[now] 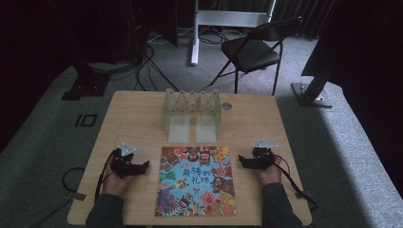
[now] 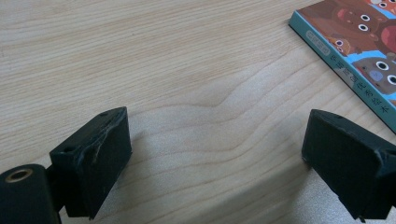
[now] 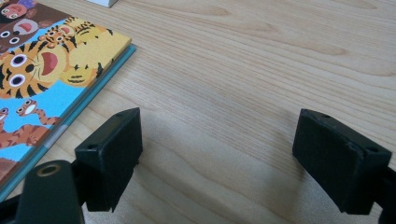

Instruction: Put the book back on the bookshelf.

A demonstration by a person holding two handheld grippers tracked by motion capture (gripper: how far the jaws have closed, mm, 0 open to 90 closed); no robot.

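At the lower middle of the high view, a picture book (image 1: 196,180) lay flat and closed on the wooden table (image 1: 138,118), between the left gripper (image 1: 142,166) and the right gripper (image 1: 243,160). Both stood with jaws wide apart and empty, resting just beside the book's long edges. It looked thin, light and fairly stiff, with a glossy cover likely to slip. Lying flush, it offered little to pinch; one edge, probably the teal spine side (image 2: 341,65), would want lifting first. Above it in the frame stood a clear plastic rack (image 1: 191,114).
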